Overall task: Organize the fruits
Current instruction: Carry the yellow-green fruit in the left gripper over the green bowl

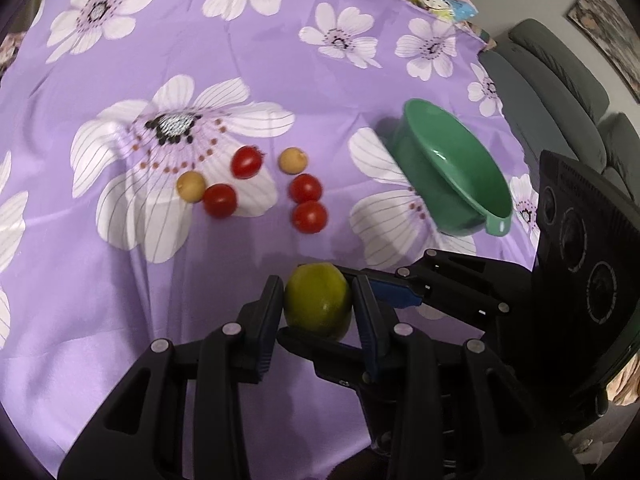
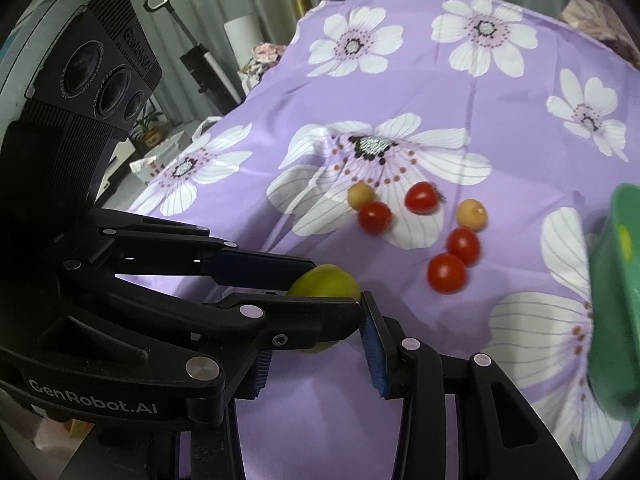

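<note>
Left gripper (image 1: pixel 318 310): clenched on a green lime (image 1: pixel 318 300), one finger pressed to each side of it, lime raised off the cloth.

Right gripper (image 2: pixel 316 340): also grasping the same lime (image 2: pixel 326 282), reaching in crosswise from the other side, its fingers above and below the fruit as the left wrist view shows it.

Bench: covered with a purple cloth (image 1: pixel 280 60) printed with white flowers.

Cherry tomatoes, four, red: one pair touching (image 1: pixel 306 189) (image 1: pixel 309 217), two singles (image 1: pixel 247 162) (image 1: pixel 219 200), all beyond the lime.

Small tan fruits, two: one (image 1: pixel 191 186) touching a tomato, one (image 1: pixel 293 161) just beside the pair.

Bowl (image 1: pixel 452 168): green, with a small handle tab, to the right of the fruit group and well apart from it.
</note>
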A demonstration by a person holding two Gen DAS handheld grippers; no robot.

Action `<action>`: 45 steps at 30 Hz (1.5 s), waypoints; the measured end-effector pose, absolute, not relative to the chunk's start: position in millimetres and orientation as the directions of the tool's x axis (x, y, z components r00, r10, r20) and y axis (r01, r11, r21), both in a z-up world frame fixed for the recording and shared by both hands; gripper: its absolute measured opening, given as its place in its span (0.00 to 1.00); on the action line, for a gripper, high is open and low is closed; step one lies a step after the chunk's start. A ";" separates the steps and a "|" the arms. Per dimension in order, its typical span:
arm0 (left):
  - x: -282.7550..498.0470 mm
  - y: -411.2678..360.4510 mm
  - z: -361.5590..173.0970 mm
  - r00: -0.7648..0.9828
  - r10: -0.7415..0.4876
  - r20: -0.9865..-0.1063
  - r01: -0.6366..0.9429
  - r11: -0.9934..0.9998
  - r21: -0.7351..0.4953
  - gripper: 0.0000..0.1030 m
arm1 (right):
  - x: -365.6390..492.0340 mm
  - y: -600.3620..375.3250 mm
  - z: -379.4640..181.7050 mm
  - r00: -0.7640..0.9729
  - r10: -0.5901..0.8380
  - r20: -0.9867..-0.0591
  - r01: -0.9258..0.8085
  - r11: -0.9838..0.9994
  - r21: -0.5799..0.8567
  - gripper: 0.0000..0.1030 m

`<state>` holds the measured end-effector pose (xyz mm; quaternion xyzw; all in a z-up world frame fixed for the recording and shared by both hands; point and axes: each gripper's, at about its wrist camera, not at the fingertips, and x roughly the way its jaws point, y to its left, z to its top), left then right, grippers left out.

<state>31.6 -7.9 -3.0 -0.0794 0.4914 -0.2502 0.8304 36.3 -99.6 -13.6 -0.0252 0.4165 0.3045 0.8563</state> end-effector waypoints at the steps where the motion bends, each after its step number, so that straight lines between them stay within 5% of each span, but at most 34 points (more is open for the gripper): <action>1: 30.4 -10.7 -1.1 0.394 -0.493 -0.775 0.343 0.862 -0.373 0.34 | 34.3 -102.4 -11.8 0.474 0.500 -0.725 -0.540 0.815 0.210 0.40; 33: 52.8 -126.9 69.8 0.437 -0.542 -0.718 0.600 0.770 -0.217 0.34 | 26.1 -211.1 51.3 0.718 0.406 -0.565 -0.385 0.909 0.163 0.40; 45: 86.7 -168.6 75.1 0.358 -0.618 -0.700 0.652 0.702 -0.286 0.34 | 42.1 -255.4 58.3 0.765 0.328 -0.555 -0.297 0.943 0.147 0.40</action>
